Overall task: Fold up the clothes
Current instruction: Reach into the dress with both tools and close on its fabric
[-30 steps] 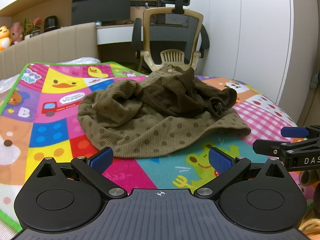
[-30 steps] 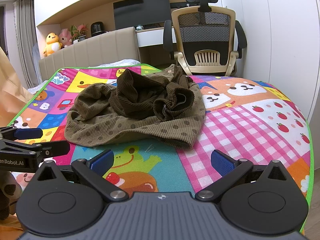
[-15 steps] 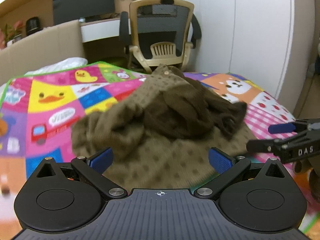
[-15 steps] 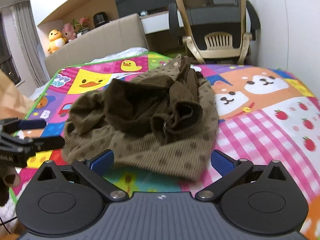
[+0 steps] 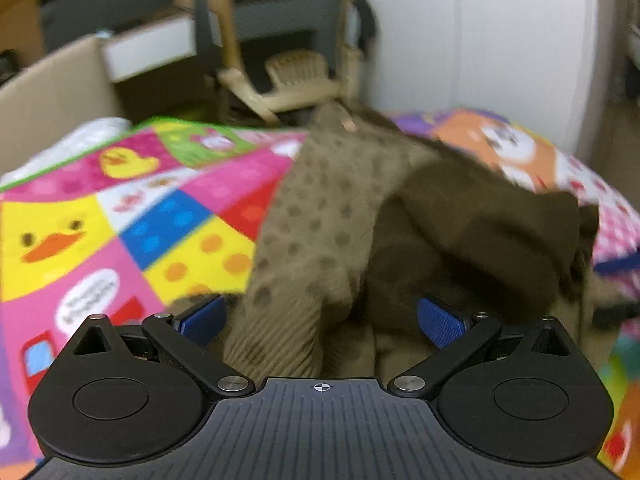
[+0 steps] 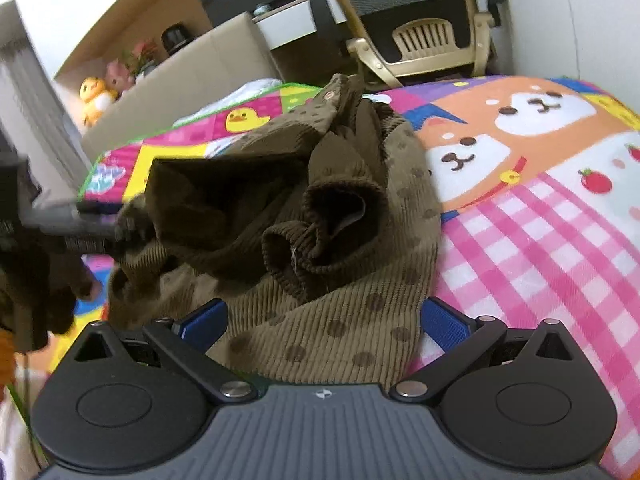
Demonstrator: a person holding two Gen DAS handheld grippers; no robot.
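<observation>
- Garment (image 5: 320, 216): in your left wrist view the olive corduroy piece with brown dots lies bunched on the colourful play mat (image 5: 120, 220), a ribbed fold rising right ahead of your left gripper (image 5: 320, 316). Its blue pads (image 5: 440, 320) stand wide apart with cloth between them, clamping nothing. The frame is blurred, so contact is probably there but unsure.
- In your right wrist view the garment (image 6: 340, 320) sits crumpled, its dark lining turned out ahead. Your right gripper (image 6: 320, 320) is spread too, straddling the dotted near hem, placed, I judge, to pinch an edge for spreading. Off to its left, your other tool reaches into the heap.
</observation>
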